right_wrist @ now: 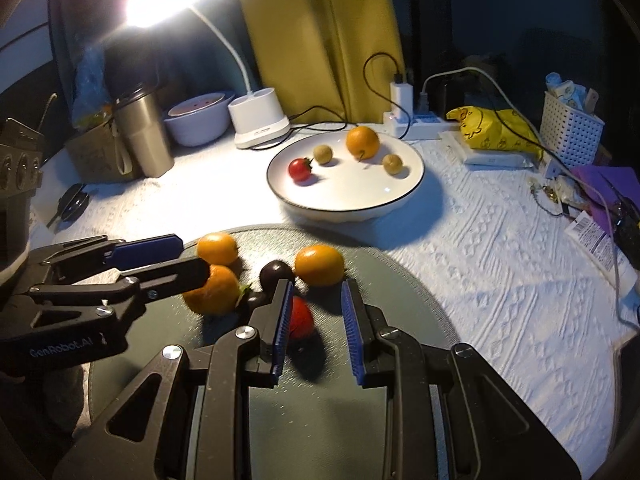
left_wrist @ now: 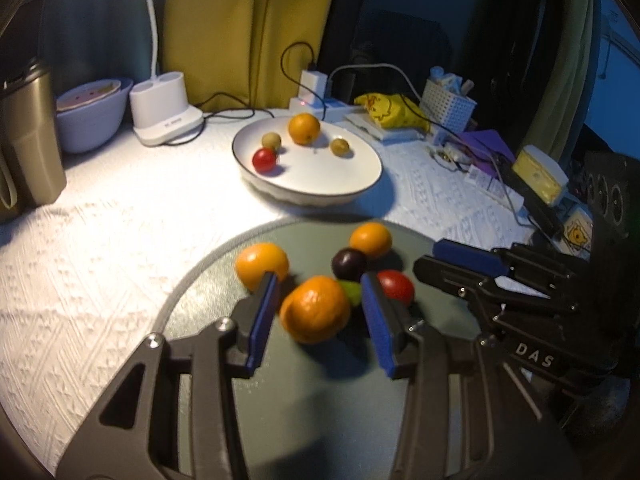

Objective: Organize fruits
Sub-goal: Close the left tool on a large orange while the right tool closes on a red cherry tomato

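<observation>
On the counter [right_wrist: 500,264], covered by a white textured cloth, a round grey mat [left_wrist: 304,240] carries the loose fruit, and beyond it a white plate [right_wrist: 400,196] already holds an orange, a red tomato and two small brownish fruits. The step in hand looks like picking from the mat to move more fruit onto the plate. The left gripper [left_wrist: 320,300] has its jaws apart on either side of the nearest orange [left_wrist: 316,309], with a gap showing on both sides, so nothing is clamped yet. Just behind that orange sit a small green fruit [left_wrist: 353,293], a dark plum [left_wrist: 349,263] and a red tomato [left_wrist: 397,286], with two further oranges at the far side of the mat. The right gripper [right_wrist: 316,316] also has its jaws apart and empty; the tomato [right_wrist: 301,318] lies just by its left pad rather than centred between them. Next, the left jaws probably need to close squarely on the orange without nudging the green fruit behind it, then lift it across to a bare patch of the plate. The right would have to shift left to straddle the tomato before closing; being round, it may roll if bumped.
</observation>
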`<state>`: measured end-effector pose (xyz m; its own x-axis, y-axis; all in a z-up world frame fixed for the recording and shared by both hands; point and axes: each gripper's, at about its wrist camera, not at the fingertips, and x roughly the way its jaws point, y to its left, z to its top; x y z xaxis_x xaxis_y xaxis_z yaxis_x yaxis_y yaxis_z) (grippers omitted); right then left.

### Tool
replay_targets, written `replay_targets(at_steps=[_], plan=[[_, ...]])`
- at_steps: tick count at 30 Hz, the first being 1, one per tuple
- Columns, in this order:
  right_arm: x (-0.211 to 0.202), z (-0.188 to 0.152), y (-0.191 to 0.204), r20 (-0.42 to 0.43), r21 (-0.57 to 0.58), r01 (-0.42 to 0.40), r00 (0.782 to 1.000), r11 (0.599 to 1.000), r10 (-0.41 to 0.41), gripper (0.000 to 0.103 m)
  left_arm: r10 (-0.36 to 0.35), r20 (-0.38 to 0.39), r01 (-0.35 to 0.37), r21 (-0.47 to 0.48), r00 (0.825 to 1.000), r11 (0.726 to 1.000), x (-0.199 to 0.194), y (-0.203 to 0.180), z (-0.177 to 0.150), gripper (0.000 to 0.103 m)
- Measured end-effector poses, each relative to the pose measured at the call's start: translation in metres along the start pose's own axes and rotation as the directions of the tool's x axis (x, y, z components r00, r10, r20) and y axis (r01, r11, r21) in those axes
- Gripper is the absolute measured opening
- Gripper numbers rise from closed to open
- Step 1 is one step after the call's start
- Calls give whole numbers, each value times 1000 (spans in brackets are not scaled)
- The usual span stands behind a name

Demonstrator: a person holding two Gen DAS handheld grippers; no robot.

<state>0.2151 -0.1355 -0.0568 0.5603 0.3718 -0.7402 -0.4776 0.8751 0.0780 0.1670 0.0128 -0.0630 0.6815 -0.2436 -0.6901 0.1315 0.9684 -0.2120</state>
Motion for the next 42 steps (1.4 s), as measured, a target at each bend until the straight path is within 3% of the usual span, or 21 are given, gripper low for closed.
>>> replay_targets(at_steps=[22,42], plan=[[28,-19,8,-96,-3,-55,994,998,55,33,2,-43,-1,6,999,1000,19,1,-10,44],[31,-17,11,-100,-33,-67,993,997,64,31,4,-39,-4,12,999,1000,17,5,-11,43]])
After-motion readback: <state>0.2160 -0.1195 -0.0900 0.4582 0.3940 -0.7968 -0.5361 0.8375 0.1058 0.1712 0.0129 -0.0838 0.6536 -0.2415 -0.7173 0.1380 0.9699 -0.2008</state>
